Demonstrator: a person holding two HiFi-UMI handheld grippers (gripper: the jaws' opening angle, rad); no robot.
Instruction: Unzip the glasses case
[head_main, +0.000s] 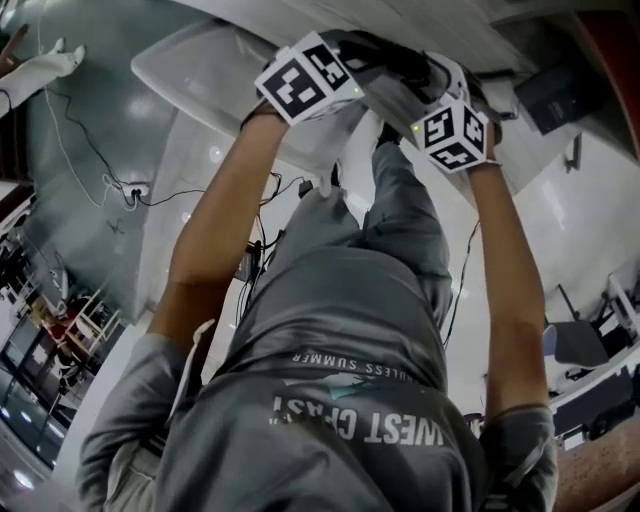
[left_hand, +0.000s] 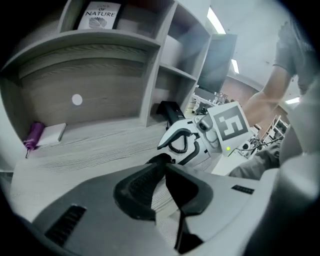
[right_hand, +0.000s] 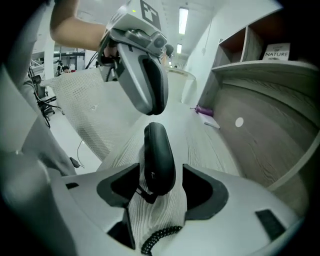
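Black glasses case (right_hand: 159, 160) lying on wood-grain surface (right_hand: 200, 145), between wide-spread jaws of released right gripper (right_hand: 159, 172), pads clear of it. Left gripper (left_hand: 162, 175) released, empty, near case's far end.

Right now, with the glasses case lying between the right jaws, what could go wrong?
The right gripper stands open around the glasses case without pressing it, so the case may slide on the desk when the zipper is tugged. The tab at its near end is small; the left gripper, empty and barely open, could miss it.
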